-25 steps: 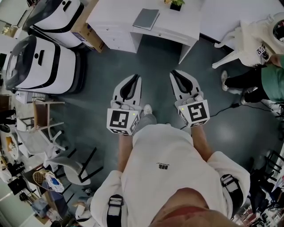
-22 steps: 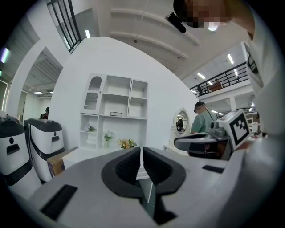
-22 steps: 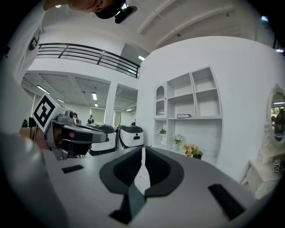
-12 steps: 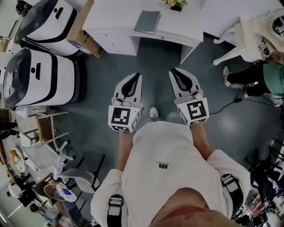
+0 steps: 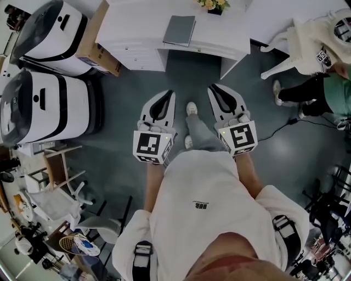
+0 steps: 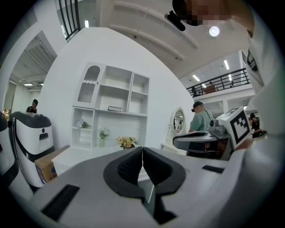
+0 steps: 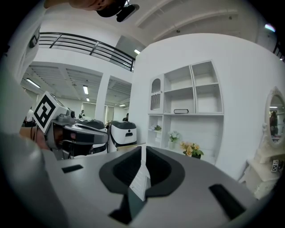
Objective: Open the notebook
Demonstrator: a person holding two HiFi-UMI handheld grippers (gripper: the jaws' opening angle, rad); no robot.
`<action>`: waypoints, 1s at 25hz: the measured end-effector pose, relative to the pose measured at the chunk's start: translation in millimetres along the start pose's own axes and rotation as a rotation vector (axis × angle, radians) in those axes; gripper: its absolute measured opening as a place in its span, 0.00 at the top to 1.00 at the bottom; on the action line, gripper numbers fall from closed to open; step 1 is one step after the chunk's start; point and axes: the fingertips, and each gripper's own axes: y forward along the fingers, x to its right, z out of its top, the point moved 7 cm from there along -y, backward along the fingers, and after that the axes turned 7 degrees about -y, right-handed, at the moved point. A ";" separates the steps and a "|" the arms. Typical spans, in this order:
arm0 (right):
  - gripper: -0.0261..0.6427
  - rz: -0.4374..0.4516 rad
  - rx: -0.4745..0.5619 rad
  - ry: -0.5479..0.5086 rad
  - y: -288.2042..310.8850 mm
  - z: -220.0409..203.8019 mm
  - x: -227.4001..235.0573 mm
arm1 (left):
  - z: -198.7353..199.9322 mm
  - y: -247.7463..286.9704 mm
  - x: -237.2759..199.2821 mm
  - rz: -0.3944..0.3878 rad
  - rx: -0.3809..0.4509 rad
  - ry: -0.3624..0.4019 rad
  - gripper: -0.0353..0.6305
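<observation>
Matt grey notebook [image 5: 179, 30], smooth white desk [image 5: 137, 22], brown cardboard box [image 5: 94, 43], faintly glossy dark floor [image 5: 118, 118].

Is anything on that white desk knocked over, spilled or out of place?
Nothing stands out. The grey notebook lies flat and closed on the white desk, and the flower pot at its back edge stands upright.

Notebook [image 5: 179, 29]: grey cover, closed, lying flat, slightly angled, on white surface [image 5: 137, 24], near a flower pot [image 5: 214, 5].
</observation>
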 end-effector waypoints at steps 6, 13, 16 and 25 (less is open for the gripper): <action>0.94 -0.009 -0.001 0.014 33.5 -7.8 22.0 | 5.4 34.3 -21.6 -0.011 -0.004 0.008 0.95; 0.94 0.001 -0.028 0.042 88.0 -11.6 56.7 | 16.8 87.8 -51.8 -0.031 -0.025 0.006 0.95; 0.94 0.012 -0.046 0.052 115.4 -15.1 74.0 | 22.5 115.1 -66.8 -0.039 -0.034 0.002 0.95; 0.94 0.017 -0.094 0.121 179.0 -38.8 119.4 | 19.8 186.4 -105.6 -0.053 -0.092 -0.017 0.95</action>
